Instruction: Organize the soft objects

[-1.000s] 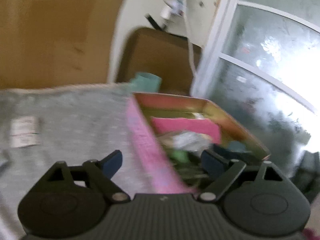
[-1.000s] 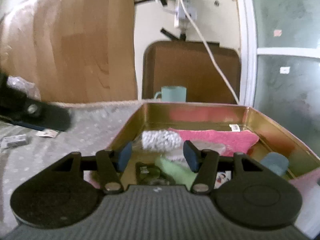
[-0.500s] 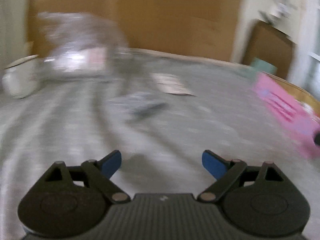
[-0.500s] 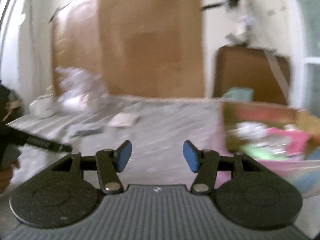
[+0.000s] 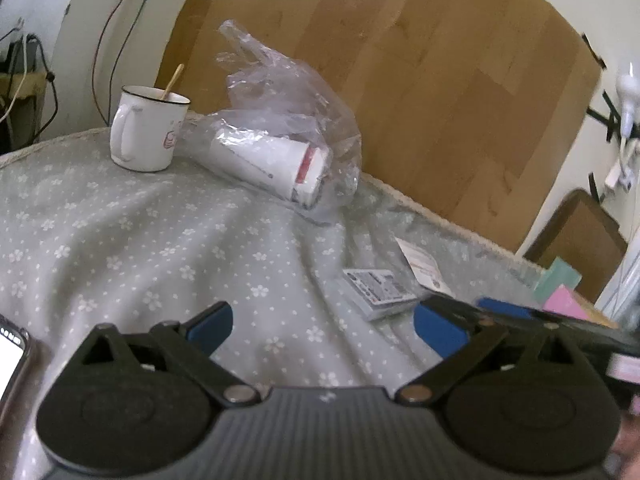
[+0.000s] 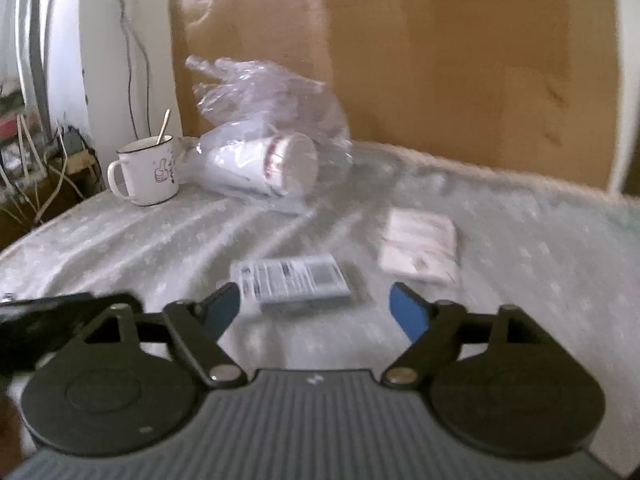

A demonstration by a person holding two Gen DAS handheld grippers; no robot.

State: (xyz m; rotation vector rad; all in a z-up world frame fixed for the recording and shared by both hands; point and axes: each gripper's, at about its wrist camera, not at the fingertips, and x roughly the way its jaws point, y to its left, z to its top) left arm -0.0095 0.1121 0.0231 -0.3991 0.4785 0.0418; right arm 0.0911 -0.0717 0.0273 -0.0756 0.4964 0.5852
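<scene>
A small tissue packet point(image 6: 292, 276) with printed text lies flat on the grey flowered cloth point(image 6: 540, 264), just beyond my right gripper's point(image 6: 316, 310) fingertips. The right jaws are opening, with nothing between the blue pads. A white sachet point(image 6: 420, 246) lies to the packet's right. In the left wrist view the same packet point(image 5: 378, 288) and sachet point(image 5: 424, 266) sit ahead and to the right. My left gripper point(image 5: 324, 328) hovers over bare cloth, its jaws opening and empty. The right gripper's fingers point(image 5: 504, 312) reach in from the right. A corner of the pink box point(image 5: 564, 300) shows at far right.
A white enamel mug point(image 5: 148, 136) with a stick in it stands at the back left. A clear plastic bag of paper cups point(image 5: 280, 156) lies beside it. A wooden board point(image 5: 440, 80) leans behind the table. A lit phone point(image 5: 12, 348) shows at the left edge.
Both views have swung left, away from the pink box of soft things, to the mug, bag and packet. The right jaws now stand wider; the left ones slightly wider.
</scene>
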